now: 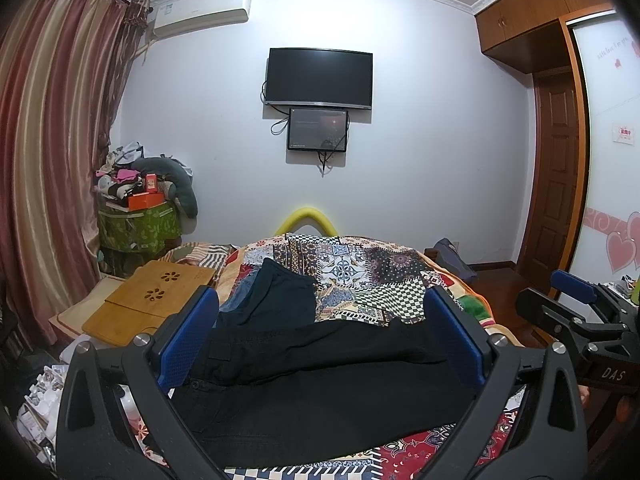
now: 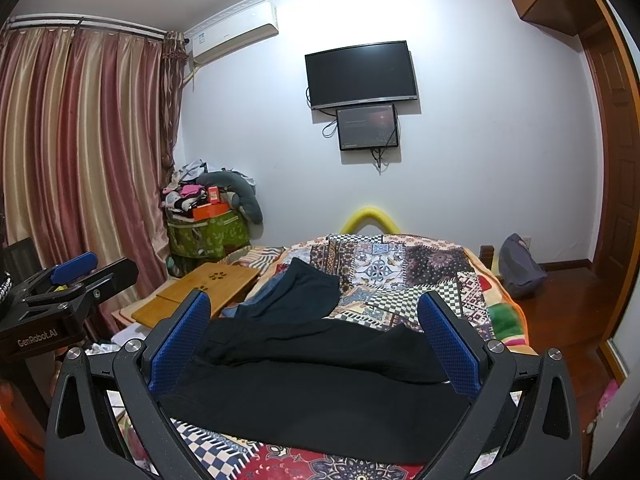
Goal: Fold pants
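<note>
**Both grippers spread wide above the black pants, nothing gripped**

- Black pants (image 1: 320,380) lie crosswise on the near end of the patchwork bedspread (image 1: 360,272), rumpled, one layer lapped over another. A second dark garment (image 1: 276,300) sits just beyond, touching or overlapping; cannot tell which.
- Left gripper (image 1: 322,340): jaws wide apart, holding nothing. Right gripper (image 2: 316,344): the same.
- Risks, as judged: a pinch at the far edge could catch the second garment too. Black on black hides seams, so a grab may take one layer only and skew the fold.
- Room: bedspread open at far right. Wooden lap tray (image 1: 156,300) crowds the left side. Near bed edge close; cloth could slide off.
</note>
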Tool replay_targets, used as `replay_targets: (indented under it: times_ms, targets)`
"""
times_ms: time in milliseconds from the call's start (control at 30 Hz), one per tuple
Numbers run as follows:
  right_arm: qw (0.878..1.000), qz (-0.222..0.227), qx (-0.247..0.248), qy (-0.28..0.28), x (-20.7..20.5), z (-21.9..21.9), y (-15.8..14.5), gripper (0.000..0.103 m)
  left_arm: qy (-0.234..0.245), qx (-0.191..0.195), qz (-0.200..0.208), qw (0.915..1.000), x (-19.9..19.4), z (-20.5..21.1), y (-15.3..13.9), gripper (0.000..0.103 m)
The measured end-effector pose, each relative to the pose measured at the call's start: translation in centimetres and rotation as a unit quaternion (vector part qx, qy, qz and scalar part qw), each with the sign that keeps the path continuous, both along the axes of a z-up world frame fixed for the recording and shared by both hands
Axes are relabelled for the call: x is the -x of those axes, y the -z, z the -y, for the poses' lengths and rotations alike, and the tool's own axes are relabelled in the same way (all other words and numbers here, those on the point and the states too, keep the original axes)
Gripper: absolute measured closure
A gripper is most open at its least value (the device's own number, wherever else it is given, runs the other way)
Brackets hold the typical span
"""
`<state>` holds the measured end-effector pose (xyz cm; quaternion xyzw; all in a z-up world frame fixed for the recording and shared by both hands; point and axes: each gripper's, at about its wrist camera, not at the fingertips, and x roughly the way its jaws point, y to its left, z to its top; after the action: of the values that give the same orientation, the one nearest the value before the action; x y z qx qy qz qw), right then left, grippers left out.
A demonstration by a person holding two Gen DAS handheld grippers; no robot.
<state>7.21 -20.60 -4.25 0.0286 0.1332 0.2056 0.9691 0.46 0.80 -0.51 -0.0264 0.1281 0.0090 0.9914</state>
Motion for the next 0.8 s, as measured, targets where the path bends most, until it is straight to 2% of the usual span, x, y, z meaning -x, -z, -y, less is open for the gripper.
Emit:
replay_targets:
  times_ms: [633, 800]
  targets:
    - [1.000, -0.001, 0.000, 0.002, -0.1, 0.2, 0.0, 0.000, -0.002, 0.004, -0.003, 1.0000, -0.3, -0.2, 0.1, 0.000]
    - [1.000, -0.009, 0.003, 0.005, -0.6, 0.1, 0.3, 0.000, 0.002, 0.012, -0.015, 0.9998, -1.1, -0.9, 0.7, 0.000]
